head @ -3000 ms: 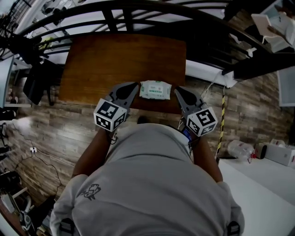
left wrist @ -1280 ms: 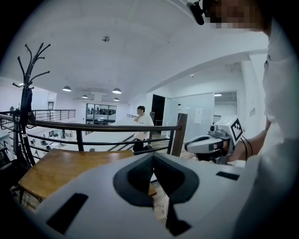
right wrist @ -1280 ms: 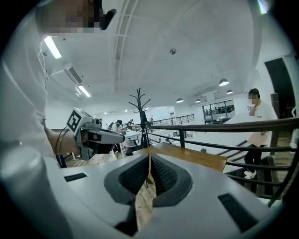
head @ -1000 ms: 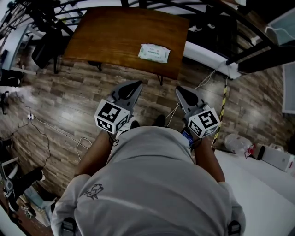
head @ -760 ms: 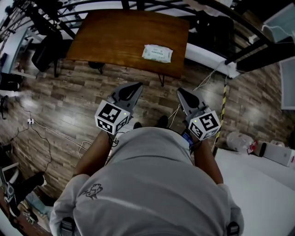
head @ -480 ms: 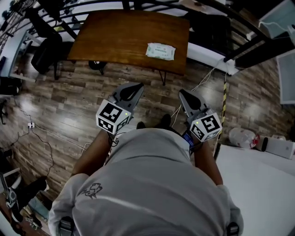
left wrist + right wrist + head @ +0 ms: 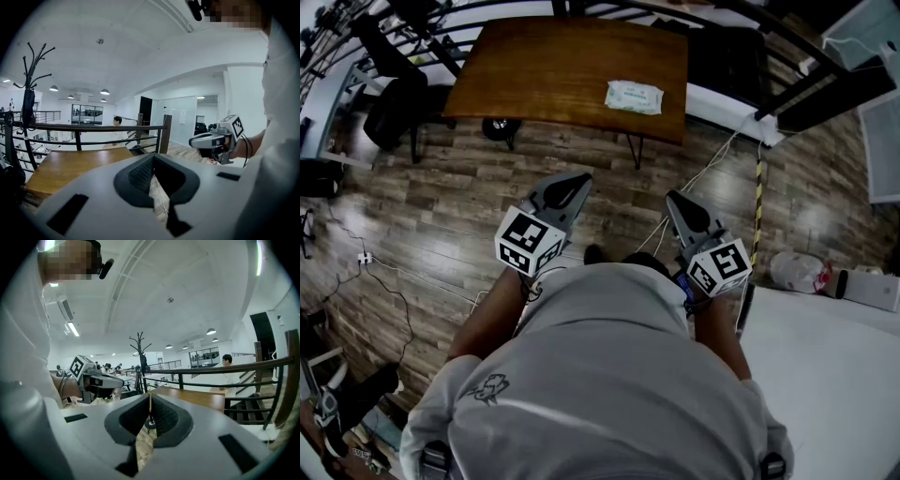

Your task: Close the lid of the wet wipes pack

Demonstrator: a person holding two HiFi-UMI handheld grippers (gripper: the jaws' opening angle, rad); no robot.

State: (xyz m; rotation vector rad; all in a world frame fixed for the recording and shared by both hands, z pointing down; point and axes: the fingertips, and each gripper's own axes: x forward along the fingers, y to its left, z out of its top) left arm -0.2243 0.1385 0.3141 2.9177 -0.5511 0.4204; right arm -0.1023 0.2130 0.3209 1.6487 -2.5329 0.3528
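I've backed well away from the table (image 7: 544, 66). The wipes pack (image 7: 635, 97) lies there, lid seemingly down. My left gripper (image 7: 579, 180) and right gripper (image 7: 673, 199) are closed and empty.

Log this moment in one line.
wet wipes pack: on table | left hand-held gripper: shut, empty | right hand-held gripper: shut, empty | contact: none

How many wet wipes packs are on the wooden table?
1. The white and green wet wipes pack lies near the near right corner of the brown wooden table; the whole tabletop shows, so none looks hidden.
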